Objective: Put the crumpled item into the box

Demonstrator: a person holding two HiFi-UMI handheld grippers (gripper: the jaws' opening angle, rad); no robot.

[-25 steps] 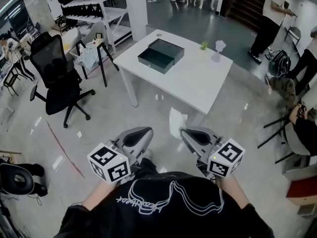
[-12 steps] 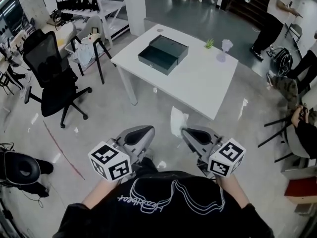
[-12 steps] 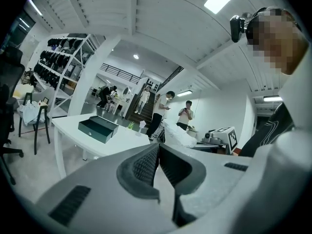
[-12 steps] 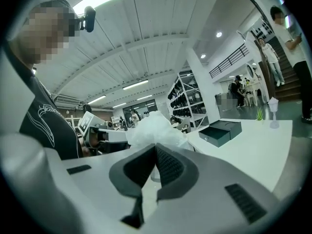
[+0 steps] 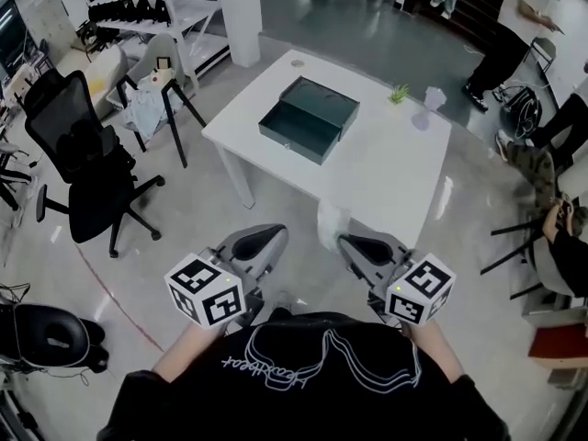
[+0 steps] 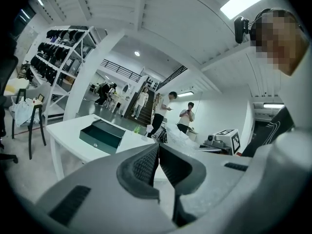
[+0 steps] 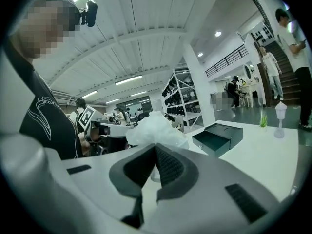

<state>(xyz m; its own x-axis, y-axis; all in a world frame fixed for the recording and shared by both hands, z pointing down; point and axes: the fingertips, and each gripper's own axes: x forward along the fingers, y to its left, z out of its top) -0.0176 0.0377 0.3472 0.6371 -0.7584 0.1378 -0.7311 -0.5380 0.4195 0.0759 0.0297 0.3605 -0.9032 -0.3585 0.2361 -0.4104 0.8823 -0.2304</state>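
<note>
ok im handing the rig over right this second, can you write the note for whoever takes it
Right gripper: jaws shut on the crumpled item, held in the air, not yet over the box.
Left gripper: jaws together, nothing between them.
Dark box: open, looks empty, on the white table ahead, toward its far left corner in the head view.
Done: the item is picked up.
Left: carry it over the box, open the jaws, drop it in.

The table [image 5: 395,168] lies bare between its near edge and the box [image 5: 309,118].
</note>
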